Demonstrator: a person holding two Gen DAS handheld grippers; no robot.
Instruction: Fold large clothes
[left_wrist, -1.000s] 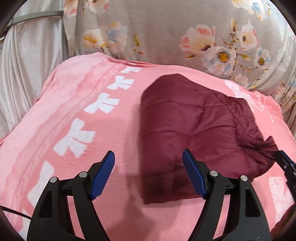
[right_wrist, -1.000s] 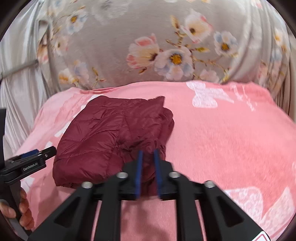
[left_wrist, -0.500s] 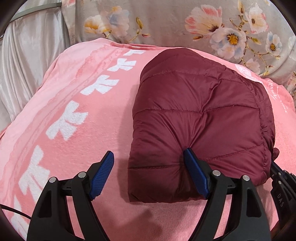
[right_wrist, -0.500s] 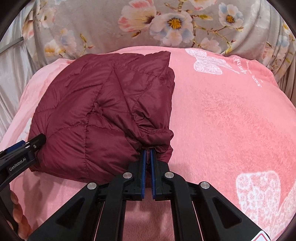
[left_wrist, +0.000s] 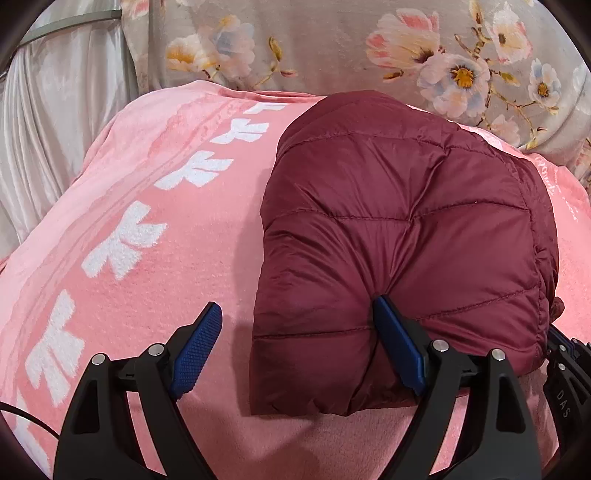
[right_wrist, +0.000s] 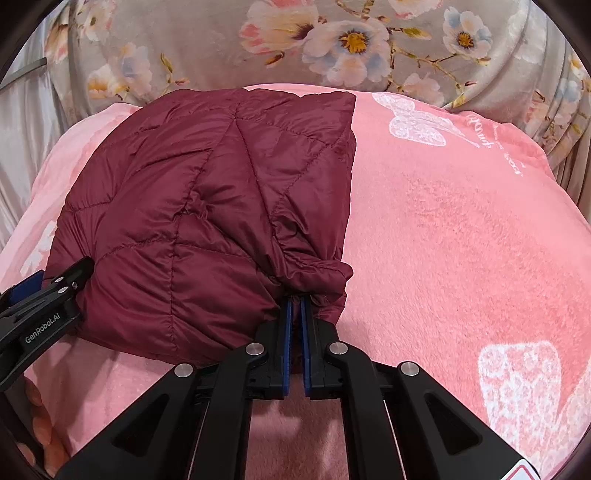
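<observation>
A folded maroon quilted jacket (left_wrist: 399, 236) lies on the pink blanket (left_wrist: 147, 258). My left gripper (left_wrist: 295, 325) is open; its right finger presses into the jacket's near edge and its left finger hangs over bare blanket. In the right wrist view the jacket (right_wrist: 207, 206) fills the left half. My right gripper (right_wrist: 295, 306) is shut, its tips at the bunched near-right corner of the jacket, pushed into the fabric. The left gripper (right_wrist: 40, 310) shows at the jacket's left edge there.
The pink blanket (right_wrist: 461, 240) has white bow prints and covers a raised bed. A grey floral cloth (left_wrist: 332, 48) hangs behind it. A pale curtain (left_wrist: 55, 129) hangs at the far left.
Both grippers moved forward to the jacket, which now fills more of each view. The left gripper's right finger came to press into the near edge. The right gripper stayed shut.
</observation>
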